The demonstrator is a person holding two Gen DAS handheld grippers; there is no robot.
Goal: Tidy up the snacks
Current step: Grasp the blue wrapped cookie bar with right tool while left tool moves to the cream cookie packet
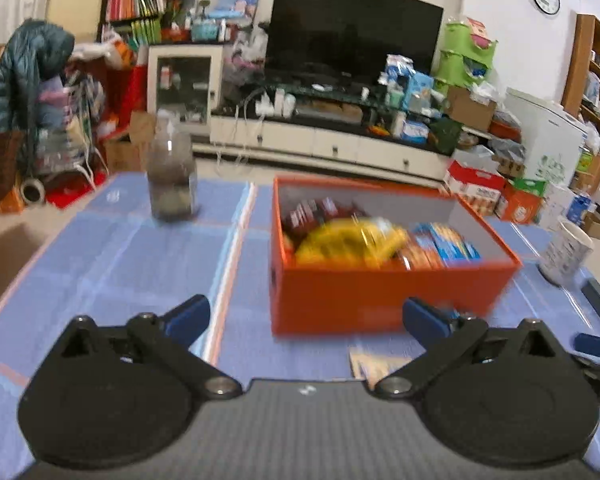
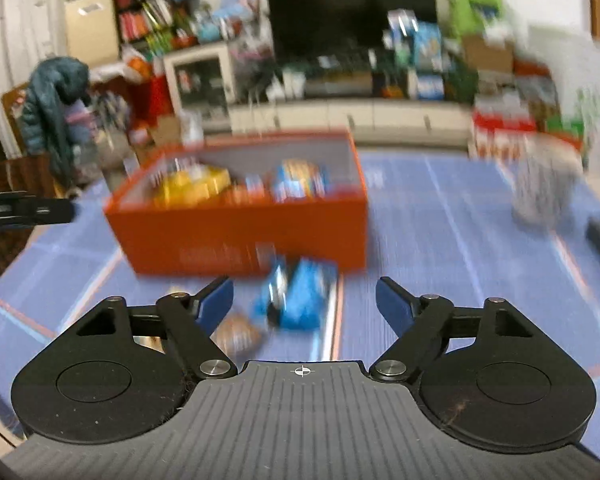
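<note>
While both views were motion-blurred, the left gripper (image 1: 306,320) and right gripper (image 2: 305,304) were spread wide and held nothing. The orange box (image 1: 380,296) sat on the blue tablecloth (image 1: 120,264) with yellow and blue packets inside. A blue snack packet (image 2: 300,296) and a brown packet (image 2: 238,334) lay on the cloth just in front of the box, between the right fingers.

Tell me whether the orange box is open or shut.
Open. The orange box has no lid on, and snack packets show inside it from both wrist views.
</note>
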